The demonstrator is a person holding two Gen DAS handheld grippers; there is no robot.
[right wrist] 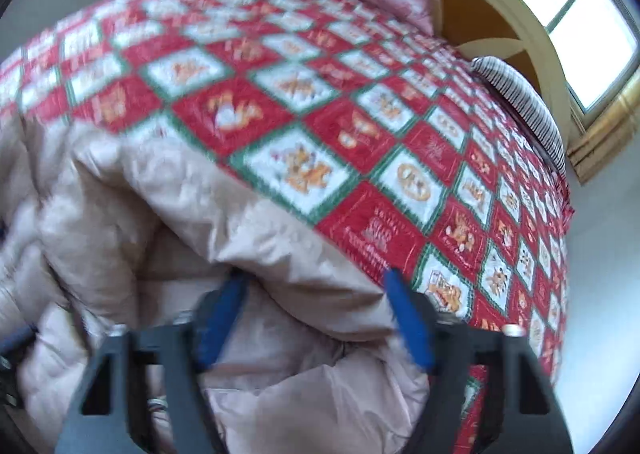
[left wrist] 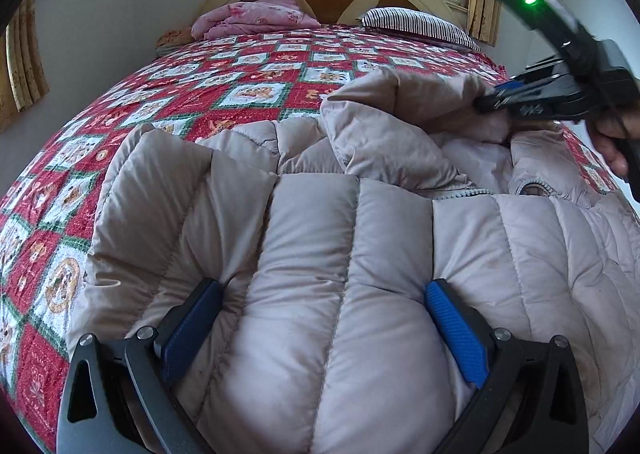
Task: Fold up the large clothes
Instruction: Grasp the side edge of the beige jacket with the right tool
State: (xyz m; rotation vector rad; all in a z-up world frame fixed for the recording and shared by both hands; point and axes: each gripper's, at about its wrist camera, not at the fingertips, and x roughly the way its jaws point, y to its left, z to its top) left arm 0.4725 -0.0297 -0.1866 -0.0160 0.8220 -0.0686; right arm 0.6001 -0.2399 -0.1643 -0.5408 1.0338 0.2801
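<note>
The beige puffer jacket (left wrist: 340, 254) lies on the bed's red patchwork quilt (left wrist: 224, 86), filling the near half of the left wrist view from about 9 o'clock round to 3 o'clock. By my reading the fold is under way but far from finished: the body is spread fairly flat, while a sleeve or side panel at about 1 o'clock is lifted and bunched over the middle.

The left gripper (left wrist: 324, 330) stands wide apart over a quilted panel at 6 o'clock, its blue pads on either side of the padding (resting, not pinching, as far as I can tell). The right gripper (right wrist: 316, 318) is partly parted, with a fold of the jacket between its pads; the blur leaves it unclear whether they actually press on the cloth.

Still left: laying that raised part flat, bringing in the other side, then doubling the length.
</note>
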